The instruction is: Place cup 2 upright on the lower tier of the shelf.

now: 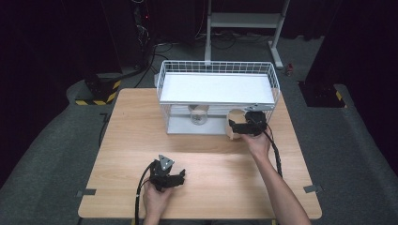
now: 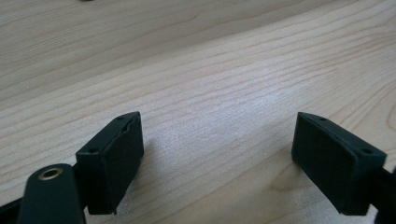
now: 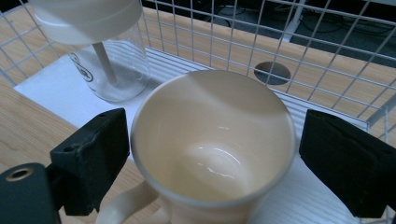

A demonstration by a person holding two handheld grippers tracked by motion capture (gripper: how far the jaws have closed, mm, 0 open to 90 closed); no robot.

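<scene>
My right gripper (image 3: 212,158) straddles the cream mug (image 3: 212,149), jaws spread and not yet pinching, beside the wire rack (image 1: 164,84), while my left gripper (image 2: 219,158) idles spread.

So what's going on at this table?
A person works two hand-held tools. The right tool has its jaws spread either side of a cream mug at the front of a white wire rack; whether they touch it is unclear. A clear bottle stands inside the rack. The left tool waits open over bare table.
</scene>
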